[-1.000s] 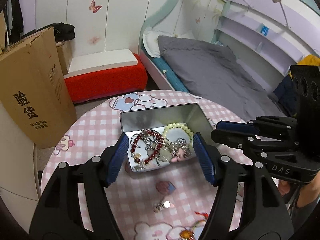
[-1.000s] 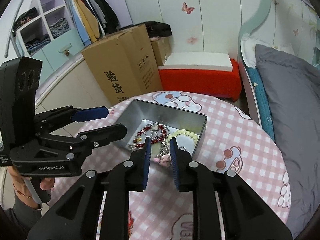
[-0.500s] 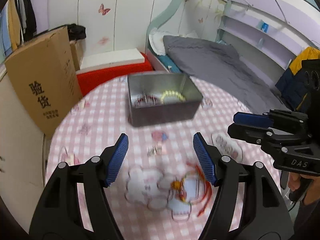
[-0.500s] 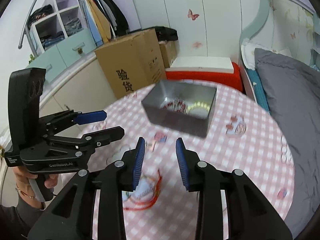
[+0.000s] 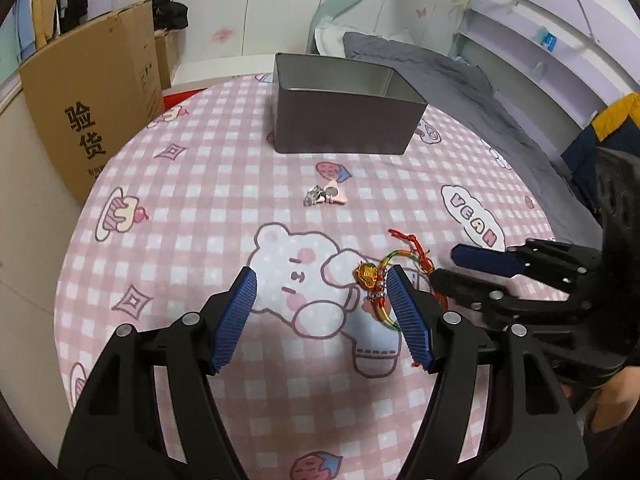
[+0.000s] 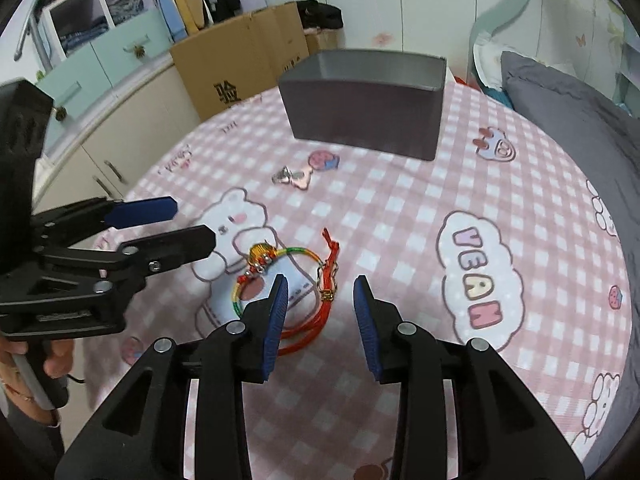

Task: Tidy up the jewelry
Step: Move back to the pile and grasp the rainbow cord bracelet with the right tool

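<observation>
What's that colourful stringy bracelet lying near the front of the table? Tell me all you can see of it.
The cord bracelet is a loop of thin cord, green and yellow on one side, red-orange on the other. A gold-coloured charm with small beads hangs on it, and red knotted ends stick out. It lies flat on the pink checked tablecloth, over the printed bear, in front of both open grippers; neither grips it.

tin (image 5: 340,128): upright, far side | bracelets (image 6: 288,292): flat, near | charm (image 5: 326,196): between
</observation>
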Tool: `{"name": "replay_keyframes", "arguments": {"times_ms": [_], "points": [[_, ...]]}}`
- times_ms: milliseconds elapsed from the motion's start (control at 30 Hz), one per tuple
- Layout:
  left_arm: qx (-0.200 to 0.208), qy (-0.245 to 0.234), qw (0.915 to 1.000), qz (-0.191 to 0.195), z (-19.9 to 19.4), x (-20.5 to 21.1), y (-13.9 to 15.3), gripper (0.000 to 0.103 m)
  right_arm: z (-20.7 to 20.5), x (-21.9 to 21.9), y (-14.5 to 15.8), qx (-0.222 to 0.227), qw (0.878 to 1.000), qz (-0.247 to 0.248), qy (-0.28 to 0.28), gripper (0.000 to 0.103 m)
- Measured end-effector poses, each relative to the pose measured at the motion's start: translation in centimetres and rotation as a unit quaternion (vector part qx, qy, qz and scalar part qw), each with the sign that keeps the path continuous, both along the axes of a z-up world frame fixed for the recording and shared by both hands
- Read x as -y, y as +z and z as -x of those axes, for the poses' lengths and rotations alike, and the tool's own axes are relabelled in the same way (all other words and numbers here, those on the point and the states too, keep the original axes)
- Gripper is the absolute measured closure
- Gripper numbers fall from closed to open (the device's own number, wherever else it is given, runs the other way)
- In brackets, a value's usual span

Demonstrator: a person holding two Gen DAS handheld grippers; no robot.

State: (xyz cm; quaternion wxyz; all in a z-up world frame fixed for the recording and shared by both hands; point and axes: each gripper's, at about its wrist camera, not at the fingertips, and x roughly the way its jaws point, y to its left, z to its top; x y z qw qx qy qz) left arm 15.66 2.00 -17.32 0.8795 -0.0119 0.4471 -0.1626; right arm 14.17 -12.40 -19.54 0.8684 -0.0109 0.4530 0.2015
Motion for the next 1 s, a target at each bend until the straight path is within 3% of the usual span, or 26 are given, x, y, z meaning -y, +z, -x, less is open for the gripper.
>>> {"name": "replay_keyframes", "arguments": {"times_ms": [367, 467, 500, 533, 1000], "points": [[-0.004, 0.000, 0.9999, -0.010, -0.3, 0.4, -0.8, 0.035, -0.4, -1.5, -1.1, 0.018, 0.999, 0.047, 0.011, 0.071], [-0.004, 0.000, 0.9999, -0.011, -0.5, 0.4, -0.9, 0.034, -0.1, -1.8, -1.2, 0.030, 0.997, 0.067, 0.017, 0.083], [-0.005, -0.001, 0.9999, -0.010, -0.6, 0.5, -0.9, 0.034, -0.1, -1.8, -1.2, 0.030, 0.997, 0.065, 0.020, 0.097], [-0.005, -0.002, 0.9999, -0.009, -0.8, 0.5, -1.0, 0.034, -0.1, -1.5, -1.2, 0.028, 0.998, 0.059, 0.022, 0.099], [-0.006, -0.021, 0.9997, -0.013, -5.2, 2.4, -1.6, 0.034, -1.4, 3.6, 2.5, 0.069, 0.997, 0.017, -0.029, 0.099]]}}
